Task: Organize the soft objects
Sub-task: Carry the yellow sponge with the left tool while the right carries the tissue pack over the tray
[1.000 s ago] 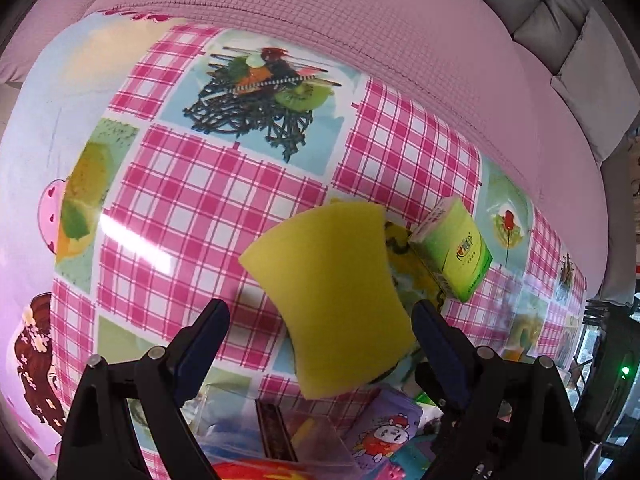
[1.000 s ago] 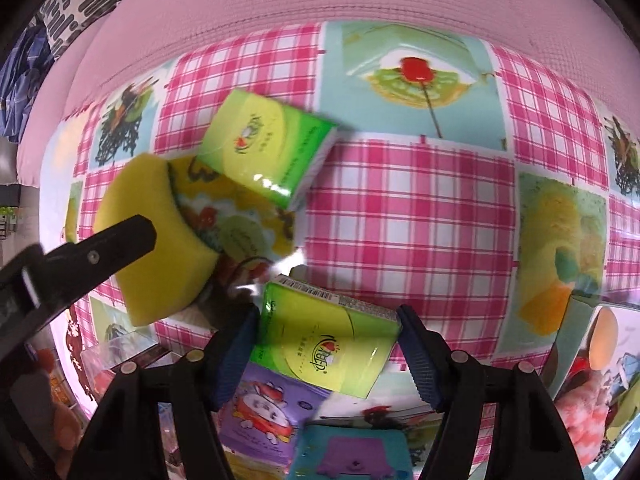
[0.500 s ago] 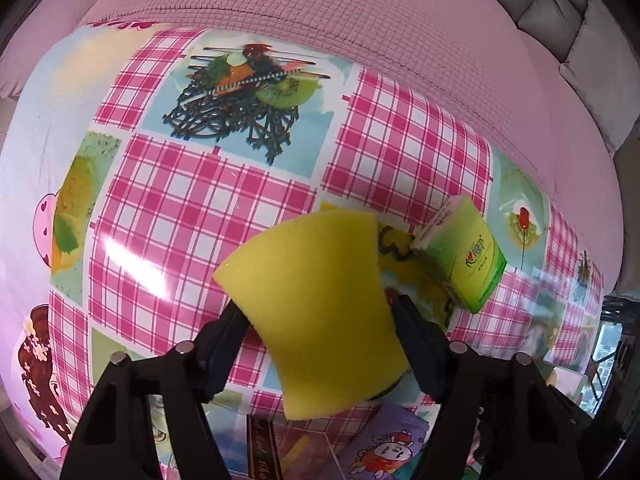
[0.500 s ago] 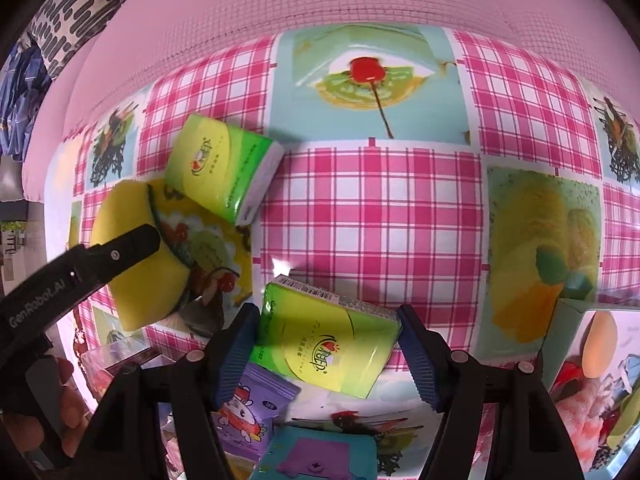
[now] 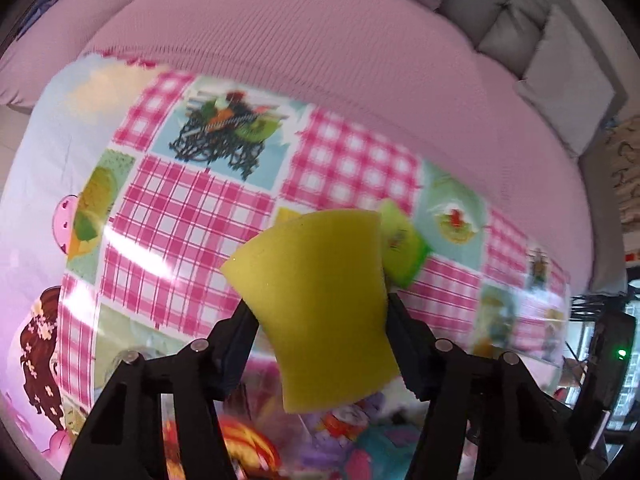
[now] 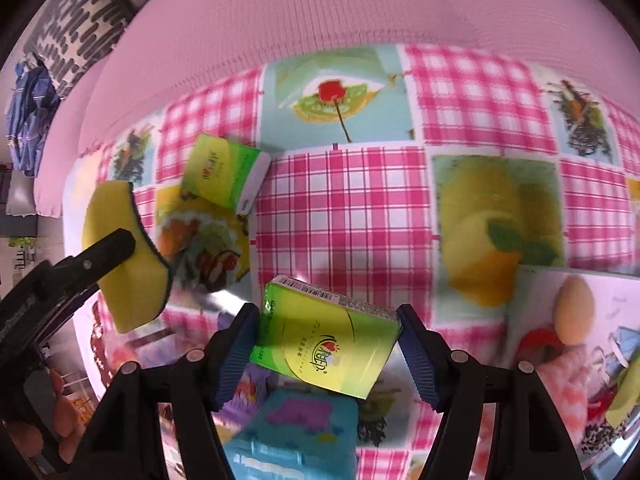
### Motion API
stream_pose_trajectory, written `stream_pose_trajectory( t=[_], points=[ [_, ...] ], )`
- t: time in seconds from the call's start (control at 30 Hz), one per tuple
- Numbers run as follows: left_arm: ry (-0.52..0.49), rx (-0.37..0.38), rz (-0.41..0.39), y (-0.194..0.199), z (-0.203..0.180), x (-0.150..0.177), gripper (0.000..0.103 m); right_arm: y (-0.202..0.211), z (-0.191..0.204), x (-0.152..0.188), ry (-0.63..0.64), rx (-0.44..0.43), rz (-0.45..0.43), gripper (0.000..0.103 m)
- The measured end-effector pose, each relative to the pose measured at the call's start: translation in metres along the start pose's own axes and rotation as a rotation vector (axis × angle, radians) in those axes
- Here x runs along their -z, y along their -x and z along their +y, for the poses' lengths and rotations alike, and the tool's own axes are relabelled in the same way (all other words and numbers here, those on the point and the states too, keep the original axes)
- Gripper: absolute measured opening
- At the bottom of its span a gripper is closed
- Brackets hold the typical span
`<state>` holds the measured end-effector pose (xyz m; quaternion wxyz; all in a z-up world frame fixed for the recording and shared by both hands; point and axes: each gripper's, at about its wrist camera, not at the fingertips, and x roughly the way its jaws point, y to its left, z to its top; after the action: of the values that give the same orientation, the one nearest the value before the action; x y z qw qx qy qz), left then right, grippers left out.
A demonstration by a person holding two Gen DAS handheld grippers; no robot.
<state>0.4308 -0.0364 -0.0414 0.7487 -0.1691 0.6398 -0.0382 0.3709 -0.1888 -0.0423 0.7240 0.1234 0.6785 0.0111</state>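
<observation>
Two grabs at once: your left gripper (image 5: 320,316) pinches the yellow sponge (image 5: 320,308) above the checked worktop (image 5: 192,216), and your right gripper (image 6: 326,344) clamps a green tissue pack (image 6: 324,348) clear of it. A second tissue pack (image 6: 224,174) lies on the cloth beyond, near the sponge.

Two green tissue packs (image 6: 326,350) (image 6: 224,170), one yellow sponge (image 5: 320,304), two hand-held grippers (image 5: 320,320) (image 6: 326,340)
</observation>
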Motion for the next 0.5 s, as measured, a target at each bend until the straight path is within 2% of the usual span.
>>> stream_pose_trajectory(
  t=[0.2, 0.4, 0.5],
  points=[
    [-0.074, 0.054, -0.092, 0.046, -0.008, 0.025, 0.064, 0.047, -0.003, 0.039, 0.039, 0.013, -0.066, 0.072],
    [-0.173, 0.067, -0.184, 0.120, -0.008, 0.075, 0.064, 0.081, -0.020, 0.080, 0.032, 0.005, -0.102, 0.072],
    [-0.217, 0.072, -0.212, 0.137, -0.017, 0.099, 0.064, 0.091, -0.035, 0.099, 0.016, 0.010, -0.119, 0.072]
  ],
)
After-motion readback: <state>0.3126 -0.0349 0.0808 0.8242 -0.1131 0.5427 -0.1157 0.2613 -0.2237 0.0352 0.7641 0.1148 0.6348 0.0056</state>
